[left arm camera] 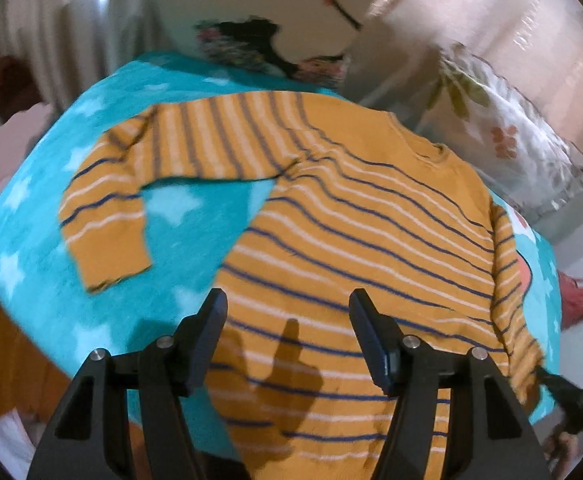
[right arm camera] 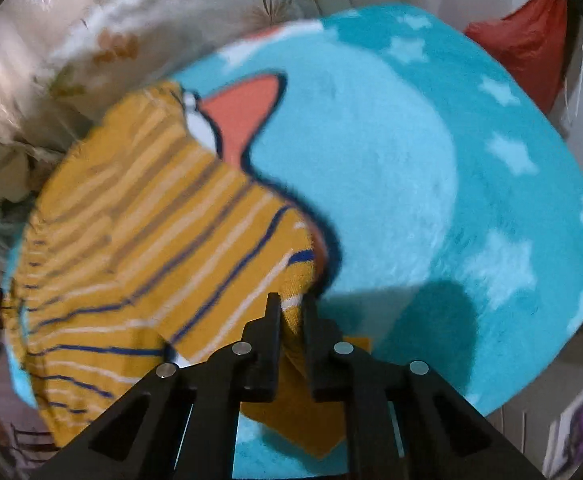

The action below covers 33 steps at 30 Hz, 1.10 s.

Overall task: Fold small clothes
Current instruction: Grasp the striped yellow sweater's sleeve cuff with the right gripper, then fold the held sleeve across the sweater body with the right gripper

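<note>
Left tool (left arm camera: 287,304): fingers spread wide, nothing between them, poised above the lower body of the sweater (left arm camera: 355,240). Sweater is mustard with navy and white stripes, lying flat on a turquoise star-print blanket (left arm camera: 179,208). Neckline sits ahead of the tool and to its right. One sleeve (left arm camera: 139,176) extends ahead-left, bent at the elbow, cuff pointing back toward the tool. Tool's shadow falls on the knit between the fingers. Floral pillow (left arm camera: 507,136) lies beyond the sweater, ahead-right. The other tool (left arm camera: 571,400) shows at the far right edge, at the sweater's right side; frame is blurred.
</note>
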Tool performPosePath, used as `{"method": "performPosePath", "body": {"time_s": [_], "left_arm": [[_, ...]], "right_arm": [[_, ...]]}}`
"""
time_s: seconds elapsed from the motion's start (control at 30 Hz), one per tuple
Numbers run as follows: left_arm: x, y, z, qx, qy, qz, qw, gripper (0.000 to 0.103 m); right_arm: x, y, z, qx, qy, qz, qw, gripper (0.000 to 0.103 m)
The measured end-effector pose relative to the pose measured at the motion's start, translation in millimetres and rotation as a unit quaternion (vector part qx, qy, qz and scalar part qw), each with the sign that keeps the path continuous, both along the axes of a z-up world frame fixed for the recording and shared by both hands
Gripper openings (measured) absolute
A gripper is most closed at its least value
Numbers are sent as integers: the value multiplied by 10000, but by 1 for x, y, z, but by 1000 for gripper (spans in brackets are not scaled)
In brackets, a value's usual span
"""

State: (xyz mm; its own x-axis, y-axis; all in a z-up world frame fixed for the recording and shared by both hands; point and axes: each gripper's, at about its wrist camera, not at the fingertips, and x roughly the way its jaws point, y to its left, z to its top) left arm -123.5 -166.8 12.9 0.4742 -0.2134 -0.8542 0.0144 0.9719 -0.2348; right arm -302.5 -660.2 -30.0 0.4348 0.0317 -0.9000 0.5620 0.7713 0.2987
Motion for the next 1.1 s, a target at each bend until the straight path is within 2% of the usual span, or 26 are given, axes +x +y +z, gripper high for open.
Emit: {"method": "performPosePath", "body": {"time_s": [0.07,0.13,0.2,0.23,0.3,0.33,0.37,0.4,0.47,0.53,0.63,0.67,0.7,0.73,0.77,0.8,0.87,1.0,1.03,1.1], "left_arm": [[-7,15,1,45,-7,237,9997,62],[-12,26,0,66,6,392,9992,62],[-15,30,-1,141,101,583,9981,63],[-17,31,-4,193,163,631,9977,64],[-21,33,-13,243,270,646,9973,66],[-22,32,-20,280,355,610,9971,67],[-24,30,-26,309,443,571,9969,67],[-25,28,-30,288,543,516,9968,67],[-30,24,-44,106,681,341,9970,69],[-31,15,-53,77,828,167,9964,72],[-32,2,-64,233,958,-44,9951,72],[-32,-1,-68,378,1010,-91,9941,69],[-34,-2,-73,586,1050,-96,9927,59],[-37,-3,-75,871,1100,-78,9901,36],[-39,-1,-71,980,1021,-101,9899,25],[-41,1,-70,992,1081,-85,9891,18],[-47,15,-64,834,1226,77,9889,16],[-60,34,-47,398,1173,162,9922,16],[-62,36,-40,352,1104,177,9931,16],[-66,39,-26,354,872,207,9953,17]], "right_arm": [[-11,-27,19,-208,-151,-183,9995,9],[-16,-61,35,-545,-118,-471,9973,9],[-24,-91,45,-1126,86,-811,9903,11],[-25,-107,45,-1385,376,-1017,9844,12],[-32,-123,50,-1465,591,-1269,9792,16],[-34,-123,57,-1374,465,-1279,9811,17],[-37,-112,65,-1276,255,-1172,9845,27],[-36,-98,70,-1162,84,-972,9884,43],[-24,-56,68,-590,-249,-279,9976,59],[-5,-4,51,320,-343,750,9961,59],[16,71,27,1049,-171,1873,9765,59],[22,92,22,1116,-106,2102,9712,59],[28,109,18,1142,-28,2237,9679,59],[35,118,16,1173,36,2314,9657,59],[39,127,12,1208,111,2400,9632,53],[45,125,9,1126,243,2448,9627,34],[42,128,11,912,487,2581,9606,15],[15,110,3,1232,694,2347,9617,14],[6,98,2,1334,612,2225,9638,14],[-6,64,5,1383,251,1579,9774,15]]}}
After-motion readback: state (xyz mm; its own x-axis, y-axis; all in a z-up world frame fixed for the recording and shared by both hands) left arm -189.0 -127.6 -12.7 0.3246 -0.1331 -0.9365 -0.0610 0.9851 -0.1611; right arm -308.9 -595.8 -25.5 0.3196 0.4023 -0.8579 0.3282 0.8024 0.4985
